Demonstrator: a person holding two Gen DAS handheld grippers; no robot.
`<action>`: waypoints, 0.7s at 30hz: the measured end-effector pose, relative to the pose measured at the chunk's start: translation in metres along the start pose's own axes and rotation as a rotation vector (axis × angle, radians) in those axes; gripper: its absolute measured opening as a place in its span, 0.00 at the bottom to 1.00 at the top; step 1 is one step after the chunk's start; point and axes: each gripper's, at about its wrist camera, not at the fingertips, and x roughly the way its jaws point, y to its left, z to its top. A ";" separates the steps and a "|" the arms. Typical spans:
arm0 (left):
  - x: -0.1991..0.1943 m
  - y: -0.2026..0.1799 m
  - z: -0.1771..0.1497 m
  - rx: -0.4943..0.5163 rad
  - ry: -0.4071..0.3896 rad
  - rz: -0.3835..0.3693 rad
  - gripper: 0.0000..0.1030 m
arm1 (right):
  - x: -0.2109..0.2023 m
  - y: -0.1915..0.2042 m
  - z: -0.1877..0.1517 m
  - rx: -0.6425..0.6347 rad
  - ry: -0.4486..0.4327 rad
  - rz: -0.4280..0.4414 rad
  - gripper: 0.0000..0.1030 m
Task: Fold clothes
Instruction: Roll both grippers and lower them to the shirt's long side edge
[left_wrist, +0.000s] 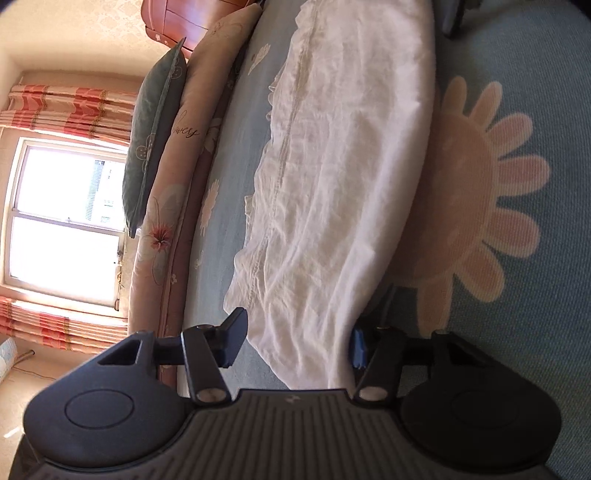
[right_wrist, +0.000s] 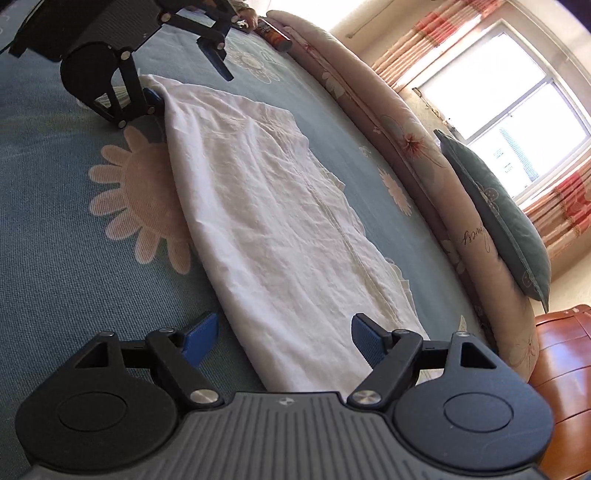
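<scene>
From the left wrist camera, the long white crinkled cloth garment (left_wrist: 340, 177) lies flat on the blue bed cover with big pink flower shapes (left_wrist: 517, 110). It stretches straight away from the left gripper (left_wrist: 295, 343), so its long side points the same way the gripper points. The near short end sits right between the two fingers. One finger is out on the blue cover on the window side. The blue pad (left_wrist: 358, 349) of the other finger is at the cloth's folded edge, partly hidden by it. The jaws stand apart, and they do not look pressed on the cloth.

From the right wrist camera, the same garment (right_wrist: 280, 221) runs from the right gripper (right_wrist: 280, 343) up to the left gripper (right_wrist: 184, 81) at the far end. So each gripper is at one short end, and each is nearest its own end. The right jaws are wide apart, with the near end of the cloth lying between the blue pads (right_wrist: 201, 338) but not pinched. At the far end, one left finger touches the cloth's corner and the other hangs well above the cover. A long pink flowery pillow (right_wrist: 417, 147) lies along the far side of the bed, apart from the cloth.

The next move probably needs both ends pinched.
</scene>
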 end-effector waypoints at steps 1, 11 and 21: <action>0.000 0.005 -0.001 -0.026 0.000 -0.005 0.54 | 0.003 0.002 0.002 -0.029 0.002 -0.017 0.80; -0.002 -0.001 -0.015 -0.027 -0.009 -0.001 0.56 | 0.014 -0.024 -0.059 -0.151 0.136 -0.195 0.81; 0.004 -0.012 -0.011 0.078 0.002 0.022 0.49 | 0.036 -0.041 -0.081 -0.148 0.169 -0.227 0.57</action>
